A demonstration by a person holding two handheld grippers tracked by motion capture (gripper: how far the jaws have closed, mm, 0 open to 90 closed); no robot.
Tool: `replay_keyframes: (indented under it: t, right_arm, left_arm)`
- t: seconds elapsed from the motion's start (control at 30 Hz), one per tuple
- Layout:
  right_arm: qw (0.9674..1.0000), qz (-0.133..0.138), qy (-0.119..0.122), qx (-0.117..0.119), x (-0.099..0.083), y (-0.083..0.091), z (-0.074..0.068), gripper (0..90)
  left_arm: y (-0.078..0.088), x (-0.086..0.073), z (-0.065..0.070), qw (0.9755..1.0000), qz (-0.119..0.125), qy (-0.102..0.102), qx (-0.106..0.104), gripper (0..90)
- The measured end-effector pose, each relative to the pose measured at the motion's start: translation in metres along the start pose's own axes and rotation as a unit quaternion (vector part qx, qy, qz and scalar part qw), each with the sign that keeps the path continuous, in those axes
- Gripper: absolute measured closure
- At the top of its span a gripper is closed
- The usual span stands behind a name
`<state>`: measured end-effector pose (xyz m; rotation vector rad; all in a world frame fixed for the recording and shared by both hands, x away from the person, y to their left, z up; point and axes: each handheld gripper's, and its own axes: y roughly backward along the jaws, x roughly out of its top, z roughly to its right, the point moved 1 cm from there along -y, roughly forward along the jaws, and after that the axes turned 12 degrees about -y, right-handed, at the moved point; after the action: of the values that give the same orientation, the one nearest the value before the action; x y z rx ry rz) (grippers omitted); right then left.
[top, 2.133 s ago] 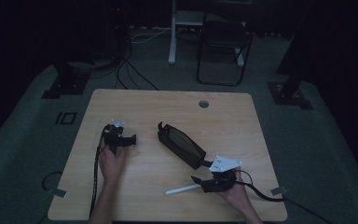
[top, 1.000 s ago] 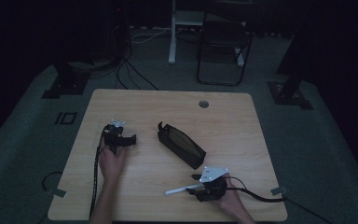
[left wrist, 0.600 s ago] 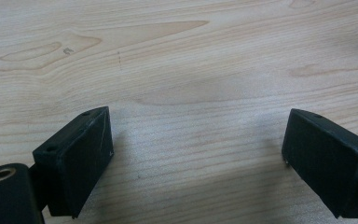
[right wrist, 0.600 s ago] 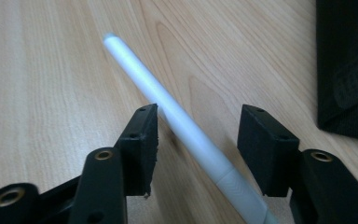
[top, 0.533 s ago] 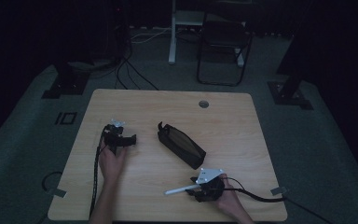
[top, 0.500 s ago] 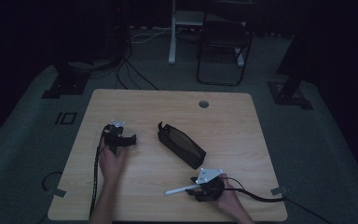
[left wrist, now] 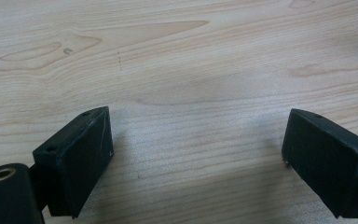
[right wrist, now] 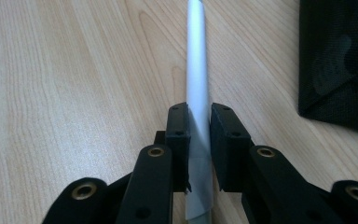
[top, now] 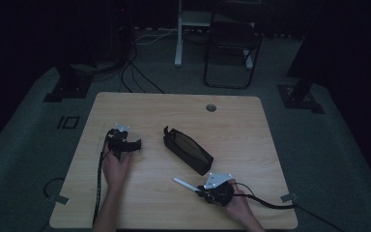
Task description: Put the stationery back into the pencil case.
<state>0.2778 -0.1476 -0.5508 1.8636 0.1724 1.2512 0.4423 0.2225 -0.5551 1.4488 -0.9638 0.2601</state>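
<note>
Here we see the wooden table (top: pixel 140 108), with a black pouch (top: pixel 187 150) lying open-mouthed near its centre. The left gripper (left wrist: pixel 196 154) rests on bare wood left of the pouch, jaws spread wide and empty. The right gripper (right wrist: pixel 199 126) sits at the near edge, clamped on a white pen (right wrist: pixel 196 60), which lies flat just in front of the pouch. We judge the pen light, stiff and smooth (apt to slip or swivel), so a grip nearer its middle would steady it. Compared with two seconds earlier, the right gripper has drawn nearer the person and closed on the pen; the left has not moved.
</note>
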Motion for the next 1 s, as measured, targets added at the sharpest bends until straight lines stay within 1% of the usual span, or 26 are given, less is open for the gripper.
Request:
replay_keyframes:
  t: [0.17,0.5,0.77,1.0]
  right_arm:
    - [1.0,-0.002,0.004,-0.002,0.0004,0.0001,-0.0007,78.2]
    - [0.9999,-0.006,-0.009,-0.004,0.0007,0.0006,-0.001,78.4]
    - [0.9999,-0.007,-0.011,-0.004,0.0011,0.0009,-0.0003,78.7]
    - [0.9999,-0.01,-0.01,-0.008,0.0016,0.0013,0.0005,78.7]
  left_arm:
    - [0.0,0.0,0.0001,1.0,0.0,0.0,0.0,9.1]
    - [0.0,0.0,0.0,1.0,0.0,0.0,0.0,9.1]
    - [-0.0001,0.0,0.0,1.0,0.0,0.0,0.0,9.1]
    - [0.0,0.0,0.0,1.0,0.0,0.0,0.0,9.1]
